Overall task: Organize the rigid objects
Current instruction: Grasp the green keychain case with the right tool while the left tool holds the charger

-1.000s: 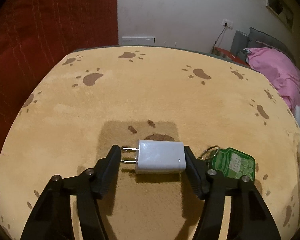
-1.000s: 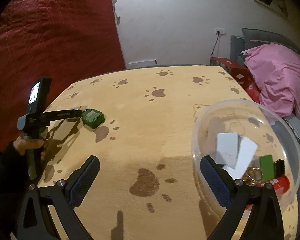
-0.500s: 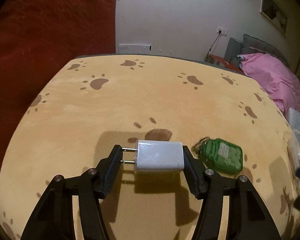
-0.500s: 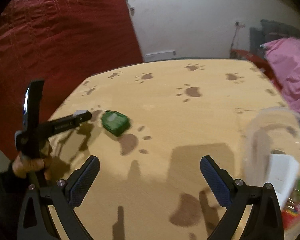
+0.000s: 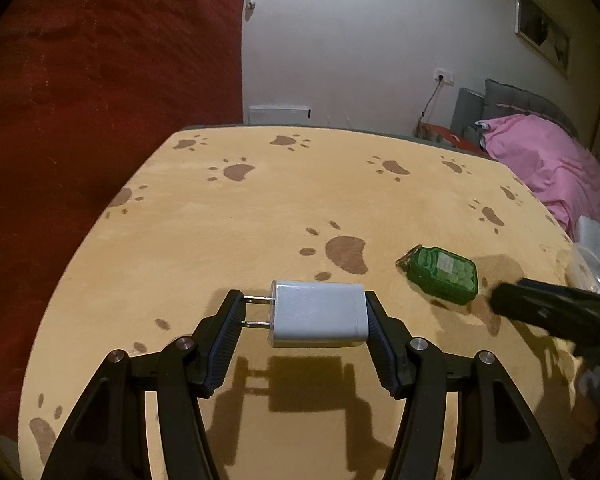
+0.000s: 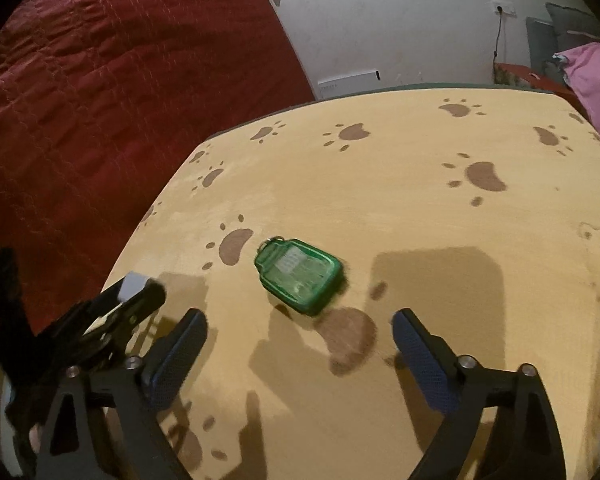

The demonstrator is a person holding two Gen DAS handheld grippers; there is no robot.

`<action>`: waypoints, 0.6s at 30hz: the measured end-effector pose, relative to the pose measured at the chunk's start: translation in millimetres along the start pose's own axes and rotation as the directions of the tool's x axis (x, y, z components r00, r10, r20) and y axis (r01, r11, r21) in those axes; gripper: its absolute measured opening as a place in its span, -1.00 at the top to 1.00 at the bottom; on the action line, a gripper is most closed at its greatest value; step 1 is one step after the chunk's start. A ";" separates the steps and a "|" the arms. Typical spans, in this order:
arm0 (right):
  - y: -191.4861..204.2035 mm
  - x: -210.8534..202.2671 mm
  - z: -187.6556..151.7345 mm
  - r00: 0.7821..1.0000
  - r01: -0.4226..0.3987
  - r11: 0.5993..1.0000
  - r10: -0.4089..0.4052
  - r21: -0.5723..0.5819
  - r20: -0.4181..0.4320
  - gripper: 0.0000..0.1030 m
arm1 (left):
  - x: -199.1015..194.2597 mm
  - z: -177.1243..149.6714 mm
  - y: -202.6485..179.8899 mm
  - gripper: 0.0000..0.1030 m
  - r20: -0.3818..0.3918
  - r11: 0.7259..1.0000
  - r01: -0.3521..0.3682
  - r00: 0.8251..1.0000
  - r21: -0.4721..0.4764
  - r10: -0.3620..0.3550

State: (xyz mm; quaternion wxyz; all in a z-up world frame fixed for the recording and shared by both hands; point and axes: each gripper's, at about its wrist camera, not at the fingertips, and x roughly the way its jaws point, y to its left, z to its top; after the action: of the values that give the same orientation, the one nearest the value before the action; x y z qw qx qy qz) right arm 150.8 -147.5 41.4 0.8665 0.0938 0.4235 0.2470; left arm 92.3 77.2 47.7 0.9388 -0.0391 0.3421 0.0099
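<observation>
While clamped crosswise in left gripper (image 5: 305,316), white charger (image 5: 318,312) hangs above tablecloth (image 5: 260,216). Green key fob (image 6: 298,270) lies flat ahead of right gripper (image 6: 300,334), jaws apart, just been closing, nothing between. Clear container (image 5: 592,268) at table's right edge, contents unreadable.

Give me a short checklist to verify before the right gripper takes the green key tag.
1. Left gripper holds the charger between its jaws: ok.
2. Right gripper is empty, its jaws just narrowed a little but stay wide: ok.
3. Key tag lies flat on the table, ahead of the right jaws, not yet between them: ok.
4. Nothing lies against the tag: ok.
5. Left gripper is beside the right one, clear of the tag: ok.
6. Bowl as the place for the tag: cannot tell, only an edge shows.
</observation>
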 end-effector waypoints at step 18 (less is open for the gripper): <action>34.1 54.4 7.2 0.983 0.183 0.980 -0.182 -0.073 0.029 -0.56 | -7.4 -8.8 28.3 -0.16 0.019 0.996 0.006 1.000 -0.085 -0.005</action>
State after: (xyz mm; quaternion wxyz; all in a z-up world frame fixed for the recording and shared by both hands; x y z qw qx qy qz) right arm 172.8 -90.2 21.2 0.8930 0.0246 0.4112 0.1813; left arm 79.7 104.7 43.9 0.9395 -0.0797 0.3325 0.0221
